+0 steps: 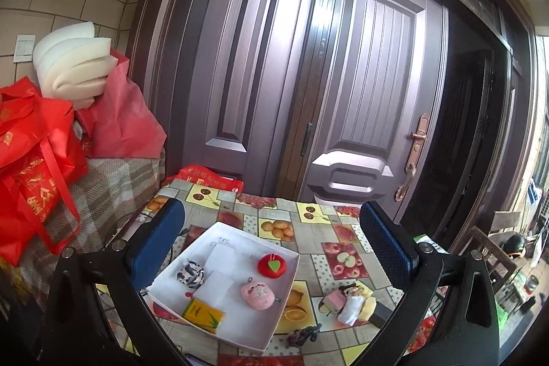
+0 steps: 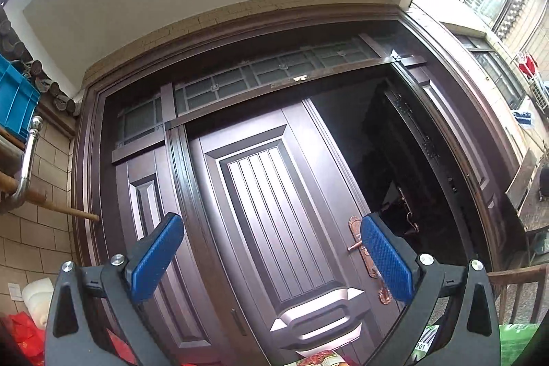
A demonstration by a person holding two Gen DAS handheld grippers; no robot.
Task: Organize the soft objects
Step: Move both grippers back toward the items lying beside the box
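Note:
In the left wrist view a white shallow box (image 1: 290, 283) lies on a fruit-print tablecloth (image 1: 319, 263). Inside it are a red round plush (image 1: 273, 266), a pink pig plush (image 1: 258, 294), a black-and-white plush (image 1: 190, 273), a yellow-green packet (image 1: 203, 315) and white pads. Right of the box lie a small doll-like plush (image 1: 346, 300) and a dark knotted charm (image 1: 303, 333). My left gripper (image 1: 272, 246) hovers open above the box, holding nothing. My right gripper (image 2: 272, 256) is open too, raised and pointing at the door, with no soft object in its view.
Behind the table stands a brown double door (image 1: 363, 84) with a copper handle (image 1: 413, 153). Red bags (image 1: 37, 167) and white foam pieces (image 1: 73, 71) pile up at the left on a checked cloth. At the right are an open dark doorway (image 2: 405, 160) and a wooden rail (image 2: 514, 273).

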